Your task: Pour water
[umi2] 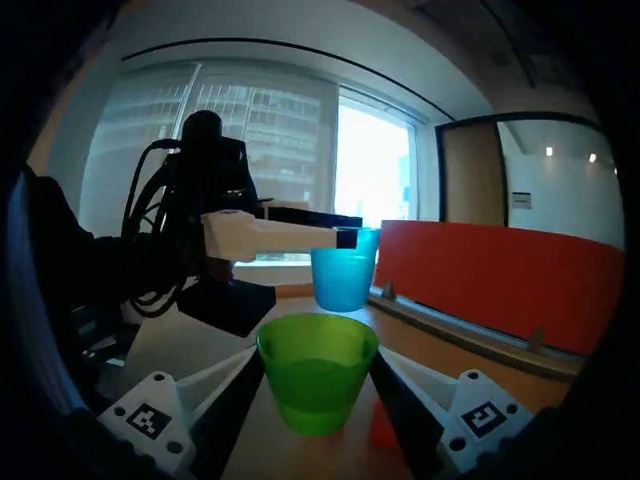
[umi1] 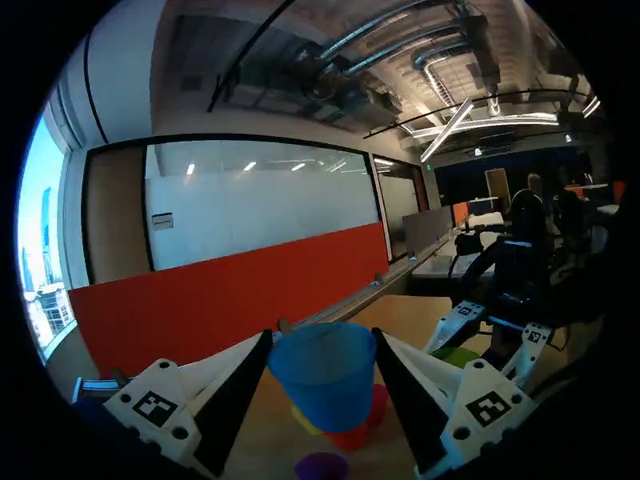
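My left gripper [umi1: 322,338] is shut on a translucent blue cup [umi1: 324,380], which it holds upright above the wooden table [umi1: 408,308]. My right gripper [umi2: 318,354] is shut on a translucent green cup [umi2: 318,372], also upright; its lower part looks darker, perhaps liquid. In the right gripper view the left gripper [umi2: 352,237] hangs farther off and higher, holding the blue cup [umi2: 344,278] by its rim. The left gripper view shows the right gripper [umi1: 490,340] to the right, with a bit of the green cup [umi1: 456,357] between its fingers.
On the table under the blue cup lie a red cup [umi1: 358,432], a yellow piece [umi1: 302,419] and a purple cup [umi1: 320,466]. A red piece [umi2: 382,428] sits by my right finger. An orange partition [umi2: 512,280] borders the table. A person [umi1: 528,210] sits far off.
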The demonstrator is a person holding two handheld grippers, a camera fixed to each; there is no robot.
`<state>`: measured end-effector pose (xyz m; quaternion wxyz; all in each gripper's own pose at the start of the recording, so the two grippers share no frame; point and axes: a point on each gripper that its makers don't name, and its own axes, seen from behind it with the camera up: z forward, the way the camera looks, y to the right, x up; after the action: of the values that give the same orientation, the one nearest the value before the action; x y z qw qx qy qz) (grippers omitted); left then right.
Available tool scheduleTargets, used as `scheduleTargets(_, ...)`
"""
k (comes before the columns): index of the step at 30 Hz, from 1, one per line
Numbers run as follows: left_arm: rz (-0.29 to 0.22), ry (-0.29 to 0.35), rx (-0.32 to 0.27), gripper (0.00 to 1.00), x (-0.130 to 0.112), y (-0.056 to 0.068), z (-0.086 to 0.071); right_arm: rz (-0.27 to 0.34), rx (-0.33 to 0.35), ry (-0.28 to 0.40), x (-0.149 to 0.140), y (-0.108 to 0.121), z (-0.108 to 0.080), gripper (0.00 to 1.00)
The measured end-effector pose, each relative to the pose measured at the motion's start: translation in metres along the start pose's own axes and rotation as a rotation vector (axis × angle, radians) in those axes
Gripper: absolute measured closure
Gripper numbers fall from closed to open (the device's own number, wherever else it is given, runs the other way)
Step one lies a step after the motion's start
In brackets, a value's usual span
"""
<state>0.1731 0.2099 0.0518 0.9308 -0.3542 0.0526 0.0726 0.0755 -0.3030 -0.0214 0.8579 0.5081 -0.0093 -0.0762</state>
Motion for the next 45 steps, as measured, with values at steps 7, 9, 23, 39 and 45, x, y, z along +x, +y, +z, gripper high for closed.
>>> scheduleTargets(7,-0.047,-0.021,-0.020,0.10,-0.007,0.003,-0.001,0.002,0.010,-0.019,0.003,0.002,-0.002,0.10)
scheduleTargets(9,-0.061,-0.030,-0.022,0.10,-0.010,0.002,-0.002,0.003,0.018,-0.030,0.005,0.002,-0.003,0.10)
scheduleTargets(23,-0.076,-0.170,-0.032,0.10,-0.059,0.000,-0.015,0.030,0.057,-0.190,-0.022,0.016,-0.026,0.10)
scheduleTargets(39,-0.057,-0.313,-0.102,0.09,-0.117,0.028,-0.024,0.043,0.065,-0.308,-0.063,0.031,-0.047,0.10)
scheduleTargets(45,-0.074,-0.351,-0.137,0.09,-0.137,0.043,-0.025,0.043,0.064,-0.353,-0.081,0.037,-0.052,0.10)
